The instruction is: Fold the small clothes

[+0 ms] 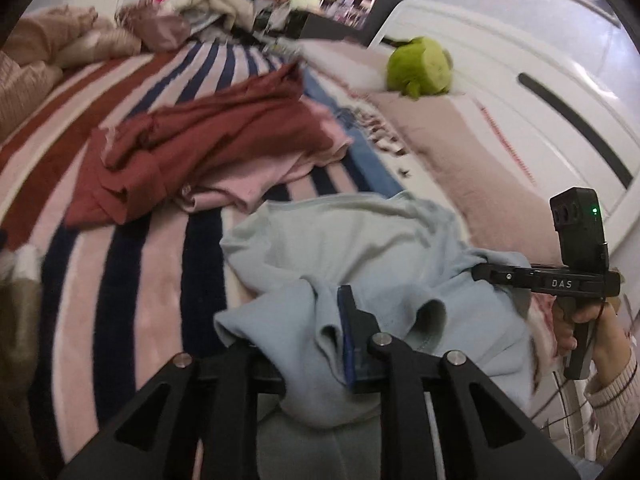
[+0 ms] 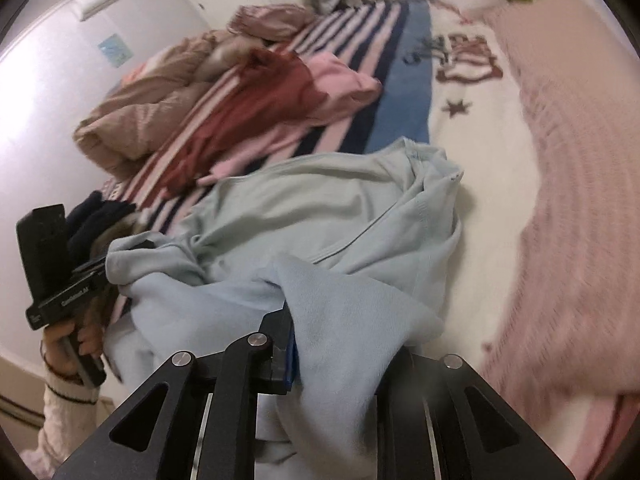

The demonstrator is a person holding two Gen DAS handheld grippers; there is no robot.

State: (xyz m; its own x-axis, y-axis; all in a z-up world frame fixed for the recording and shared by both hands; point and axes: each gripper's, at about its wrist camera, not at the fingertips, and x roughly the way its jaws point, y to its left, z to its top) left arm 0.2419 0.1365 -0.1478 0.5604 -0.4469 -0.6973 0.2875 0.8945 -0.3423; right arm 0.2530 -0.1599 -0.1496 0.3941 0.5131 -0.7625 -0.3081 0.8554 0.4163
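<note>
Both grippers, left gripper (image 1: pixel 340 340) and right gripper (image 2: pixel 320 344), are pinching a pale blue top (image 1: pixel 360 240) near the bed's (image 1: pixel 160 280) near edge, jaws seemingly nearly closed on fabric. Keeping the held edge taut and level should be helping the fold land square.

Garment: a pale blue top (image 1: pixel 360 248) was spread in rumpled folds over the near part of the striped blanket (image 1: pixel 132 280).
Left gripper (image 1: pixel 320 344): a fold of the top's near edge was bunched between its fingers.
Right gripper (image 1: pixel 480 270): it was held by a hand (image 1: pixel 580 328) and met the top's right edge.
Behind: a maroon garment (image 1: pixel 200 148) was laid over a pink garment (image 1: pixel 256 184).
Far right: a green plush toy (image 1: pixel 420 66) was set by the white headboard (image 1: pixel 520 92).
</note>
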